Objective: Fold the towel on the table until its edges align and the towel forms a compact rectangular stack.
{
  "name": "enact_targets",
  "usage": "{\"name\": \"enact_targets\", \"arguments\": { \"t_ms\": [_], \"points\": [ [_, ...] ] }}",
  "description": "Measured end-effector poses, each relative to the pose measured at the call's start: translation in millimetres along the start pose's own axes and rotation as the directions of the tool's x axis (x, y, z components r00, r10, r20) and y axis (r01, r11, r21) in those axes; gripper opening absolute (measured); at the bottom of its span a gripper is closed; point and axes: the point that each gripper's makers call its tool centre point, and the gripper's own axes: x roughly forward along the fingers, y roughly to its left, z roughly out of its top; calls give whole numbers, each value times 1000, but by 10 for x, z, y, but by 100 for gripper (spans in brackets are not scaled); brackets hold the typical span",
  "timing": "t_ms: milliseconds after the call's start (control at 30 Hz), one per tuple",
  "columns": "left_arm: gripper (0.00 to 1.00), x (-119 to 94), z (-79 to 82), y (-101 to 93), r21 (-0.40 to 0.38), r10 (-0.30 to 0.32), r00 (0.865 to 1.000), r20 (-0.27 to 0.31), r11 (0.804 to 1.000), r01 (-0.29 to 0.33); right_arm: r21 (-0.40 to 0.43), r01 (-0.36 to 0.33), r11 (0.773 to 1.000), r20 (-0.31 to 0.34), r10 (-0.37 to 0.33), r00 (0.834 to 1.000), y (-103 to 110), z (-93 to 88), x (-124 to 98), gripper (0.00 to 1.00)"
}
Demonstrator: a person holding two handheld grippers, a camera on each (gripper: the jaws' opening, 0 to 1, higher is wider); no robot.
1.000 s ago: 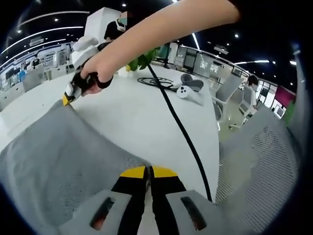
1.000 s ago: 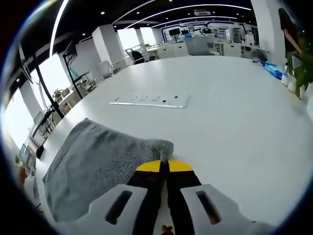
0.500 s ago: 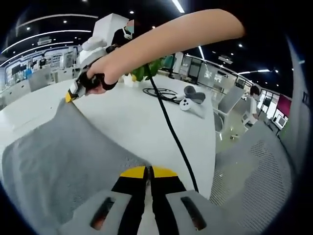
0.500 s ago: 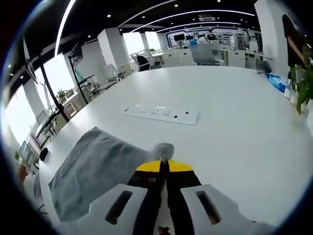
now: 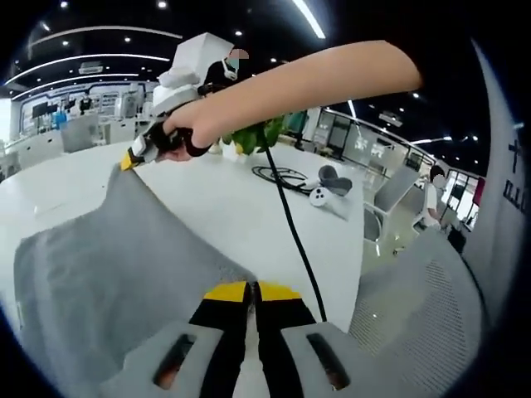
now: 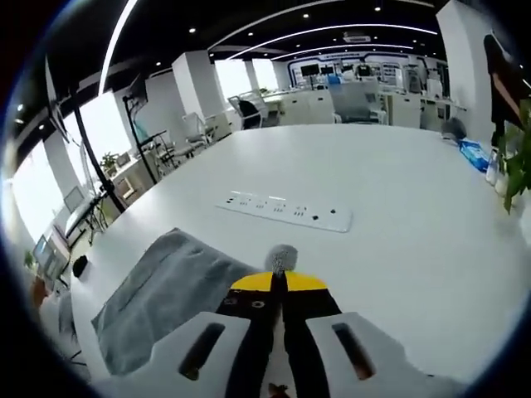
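A grey towel is lifted off the white table, stretched between both grippers. My left gripper is shut on its near corner, yellow tips pressed together. In the left gripper view the right gripper, held by a person's hand, pinches the far corner. In the right gripper view the right gripper is shut on a tuft of the towel, which hangs down to the left above the table.
A white power strip lies on the table beyond the towel. A black cable runs across the table past white controllers and a green plant. A mesh chair stands at the right.
Both grippers have risen, lifting the towel's corners higher off the table. The towel hangs steeper and the power strip sits nearer in the right gripper view.
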Motion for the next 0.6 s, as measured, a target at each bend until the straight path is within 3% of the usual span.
{"name": "enact_targets", "arguments": {
  "t_ms": [300,600],
  "points": [
    [3,-302,132,108,-8,54,997,53,999,-54,11,-12,1000,17,12,1000,216,205,4,0],
    [3,-533,288,152,-31,104,989,107,994,-101,-34,-40,999,40,41,998,501,426,17,0]
  ]
}}
